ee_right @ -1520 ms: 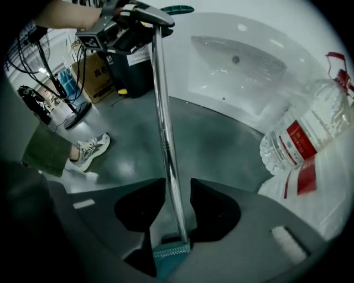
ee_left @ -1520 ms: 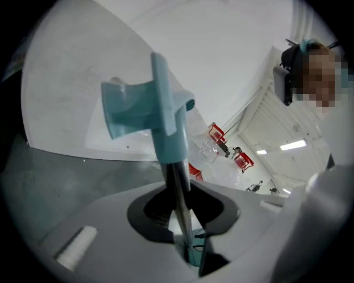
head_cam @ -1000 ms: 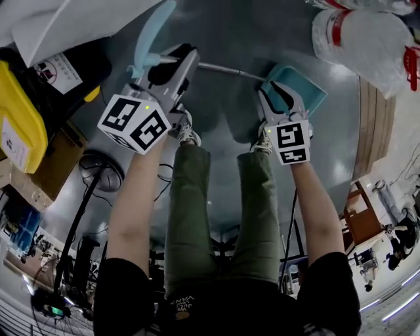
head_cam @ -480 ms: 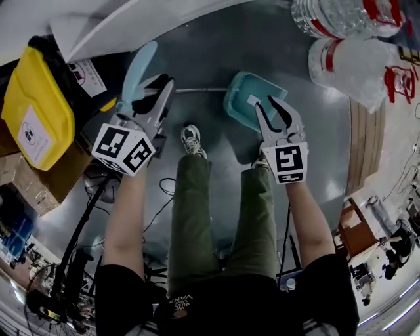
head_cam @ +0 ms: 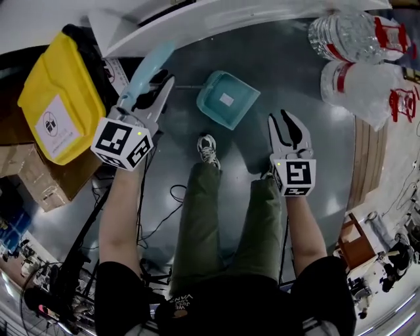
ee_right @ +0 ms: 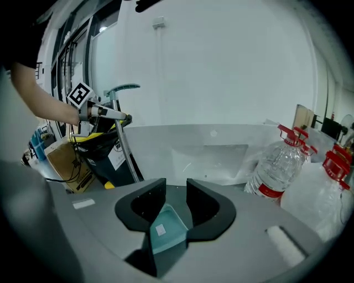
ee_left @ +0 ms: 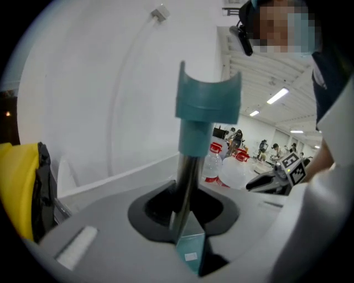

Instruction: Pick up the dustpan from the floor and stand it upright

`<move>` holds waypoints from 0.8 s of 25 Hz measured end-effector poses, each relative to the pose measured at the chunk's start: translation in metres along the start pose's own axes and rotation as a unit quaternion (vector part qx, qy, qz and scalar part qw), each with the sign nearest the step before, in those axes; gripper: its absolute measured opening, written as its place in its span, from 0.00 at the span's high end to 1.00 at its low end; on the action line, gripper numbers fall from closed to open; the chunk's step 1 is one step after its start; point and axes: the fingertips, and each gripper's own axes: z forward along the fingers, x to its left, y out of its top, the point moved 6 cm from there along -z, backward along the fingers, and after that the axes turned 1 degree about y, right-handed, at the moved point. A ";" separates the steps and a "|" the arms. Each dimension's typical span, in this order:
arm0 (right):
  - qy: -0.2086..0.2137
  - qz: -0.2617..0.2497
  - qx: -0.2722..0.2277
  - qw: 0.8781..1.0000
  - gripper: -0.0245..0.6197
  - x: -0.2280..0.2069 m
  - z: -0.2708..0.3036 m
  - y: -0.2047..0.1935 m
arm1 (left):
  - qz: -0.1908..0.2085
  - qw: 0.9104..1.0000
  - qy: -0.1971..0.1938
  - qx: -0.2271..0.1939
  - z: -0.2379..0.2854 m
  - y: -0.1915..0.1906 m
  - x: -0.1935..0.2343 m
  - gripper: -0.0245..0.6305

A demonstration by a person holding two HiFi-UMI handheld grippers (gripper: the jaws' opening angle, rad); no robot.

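The teal dustpan (head_cam: 226,98) rests on the grey floor with its mouth facing up. Its metal pole (ee_left: 185,188) rises to a teal handle (head_cam: 147,69). My left gripper (head_cam: 161,82) is shut on that pole just below the handle, holding it raised beside the yellow bin. In the right gripper view the pole (ee_right: 126,149) stands nearly upright, leaning a little, with the left gripper (ee_right: 102,113) on it. My right gripper (head_cam: 287,118) hangs open to the right of the pan, touching nothing. The pan (ee_right: 166,232) shows on the floor beyond its jaws.
A yellow bin (head_cam: 62,108) and cardboard boxes (head_cam: 39,177) stand at the left. Large water bottles (head_cam: 354,39) fill the upper right. A white wall panel (head_cam: 197,20) runs along the top. The person's shoe (head_cam: 208,149) is just below the pan, and cables lie at lower left.
The left gripper has risen and swung the pole and handle up toward the bin. The right gripper has drawn back from the pan's edge and lifted.
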 end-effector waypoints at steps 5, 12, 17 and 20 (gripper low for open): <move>-0.005 0.003 -0.010 1.000 0.78 0.019 0.012 0.017 | 0.064 0.998 -0.010 0.008 -0.005 0.017 0.033 0.78; -0.015 0.007 -0.018 1.000 0.78 0.029 0.024 0.035 | 0.155 0.987 -0.037 0.031 0.003 0.030 0.053 0.78; -0.024 0.012 -0.015 1.000 0.78 0.026 0.025 0.037 | 0.203 0.977 -0.060 0.035 0.010 0.038 0.054 0.78; -0.030 0.014 -0.014 0.999 0.78 0.026 0.023 0.036 | 0.229 0.970 -0.068 0.034 0.010 0.039 0.056 0.78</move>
